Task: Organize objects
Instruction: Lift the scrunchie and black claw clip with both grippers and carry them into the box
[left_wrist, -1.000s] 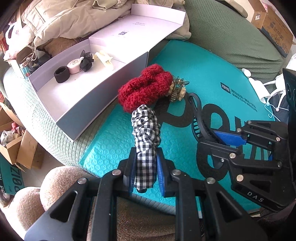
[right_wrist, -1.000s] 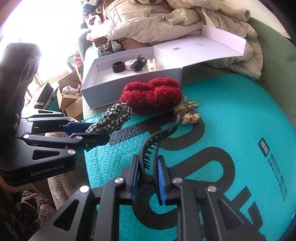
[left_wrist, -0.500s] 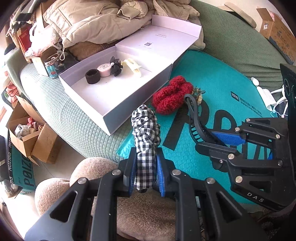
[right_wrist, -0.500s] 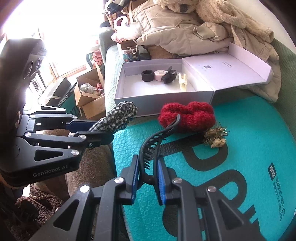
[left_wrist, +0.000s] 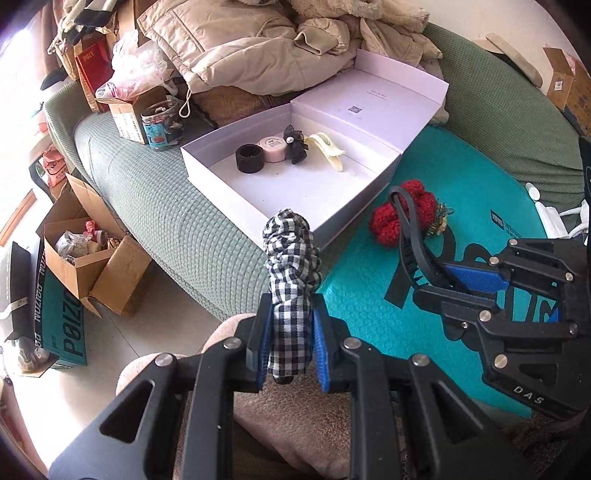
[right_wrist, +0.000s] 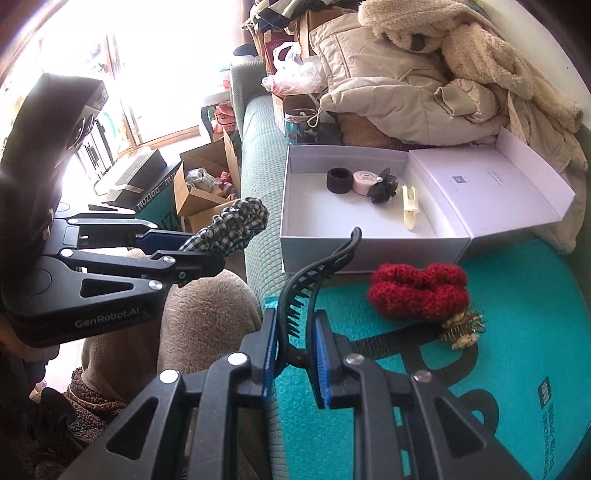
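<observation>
Holding, left view: left gripper clamps checked scrunchie, long axis toward white box, now nearer than a second ago.
Writing: "DAS" on right gripper; "POIZON" carton.
Right view: right gripper pinches black comb clip, tip toward box; "GenRobot.AI" on left gripper; red scrunchie on teal mat.

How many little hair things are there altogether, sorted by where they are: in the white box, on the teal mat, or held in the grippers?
In the white box: 4 (black band, pink roll, black bow, cream clip)
On the teal mat: 2 (red scrunchie, gold clip)
Held: 2 (checked scrunchie in the left hand-held gripper, black comb clip in the right hand-held gripper)
Total: 8
</observation>
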